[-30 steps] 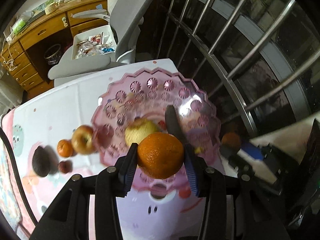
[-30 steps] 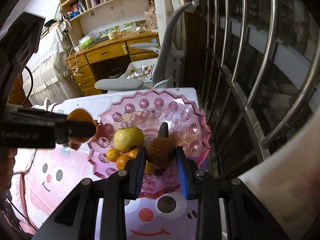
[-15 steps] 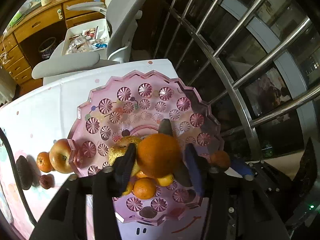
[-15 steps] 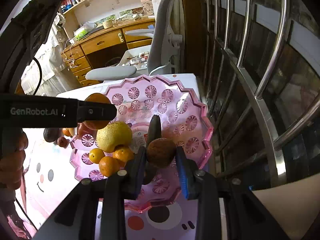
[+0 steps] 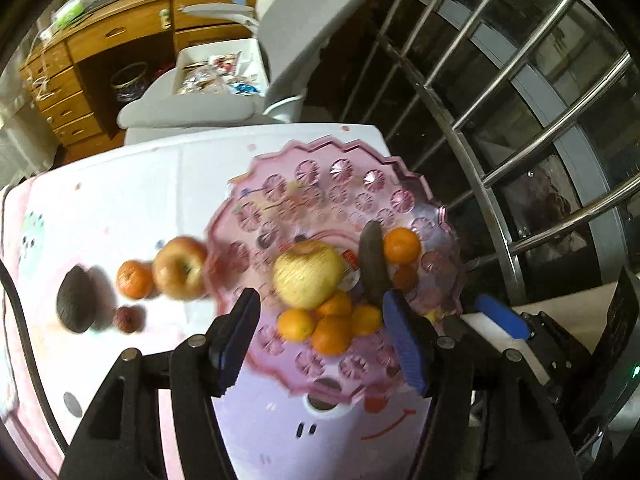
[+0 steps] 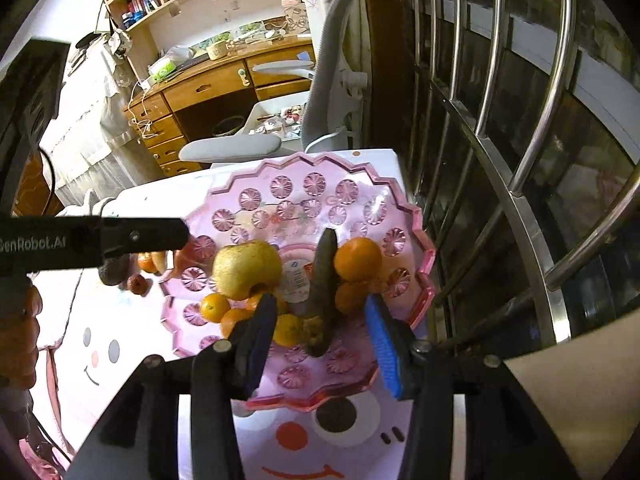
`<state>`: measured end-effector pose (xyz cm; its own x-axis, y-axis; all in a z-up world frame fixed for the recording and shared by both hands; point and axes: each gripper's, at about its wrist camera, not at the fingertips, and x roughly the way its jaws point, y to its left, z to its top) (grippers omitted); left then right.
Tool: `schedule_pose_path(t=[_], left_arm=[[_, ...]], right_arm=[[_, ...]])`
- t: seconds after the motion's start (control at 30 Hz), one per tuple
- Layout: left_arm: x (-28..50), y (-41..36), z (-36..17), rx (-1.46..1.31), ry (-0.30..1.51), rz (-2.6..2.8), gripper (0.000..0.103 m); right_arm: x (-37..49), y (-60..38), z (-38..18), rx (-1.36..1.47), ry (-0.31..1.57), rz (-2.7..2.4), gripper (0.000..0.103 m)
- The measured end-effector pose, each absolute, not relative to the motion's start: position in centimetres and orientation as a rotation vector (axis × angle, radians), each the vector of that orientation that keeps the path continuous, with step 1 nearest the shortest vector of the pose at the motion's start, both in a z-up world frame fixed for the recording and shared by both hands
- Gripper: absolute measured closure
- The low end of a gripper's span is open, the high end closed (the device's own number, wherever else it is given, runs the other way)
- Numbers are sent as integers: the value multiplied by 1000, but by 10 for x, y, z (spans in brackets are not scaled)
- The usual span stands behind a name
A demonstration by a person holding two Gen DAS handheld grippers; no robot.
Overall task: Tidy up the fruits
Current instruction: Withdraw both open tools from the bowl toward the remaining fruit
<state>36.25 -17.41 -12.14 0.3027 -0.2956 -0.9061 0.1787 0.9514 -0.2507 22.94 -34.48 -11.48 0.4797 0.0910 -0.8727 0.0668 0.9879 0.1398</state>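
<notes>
Fruits lie partly gathered in the pink plate and partly out on the table. In the plate sit a yellow apple, a big orange, several small oranges and a dark long fruit. Beside the plate on the table wait a red apple, another small orange, a dark avocado and a small reddish fruit.

The left gripper and the right gripper both hang over the plate; the jaws of each have just been opening and hold nothing, the fruit lying below them, not pinched.

The pile looks loose. The big orange rests on smaller fruit near the rim on the railing side, so a knock from either gripper as it lifts away could probably roll it off the plate. The two grippers are near each other and might clash. The red apple touches the plate's edge and may roll if nudged.
</notes>
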Motion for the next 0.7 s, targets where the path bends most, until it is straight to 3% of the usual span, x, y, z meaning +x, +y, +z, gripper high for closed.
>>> schedule_pose_path(t=[0.7], left_arm=[[265, -14, -70, -97, 1179, -234, 40]], right_arm=[[189, -255, -66, 378, 1092, -67, 47]])
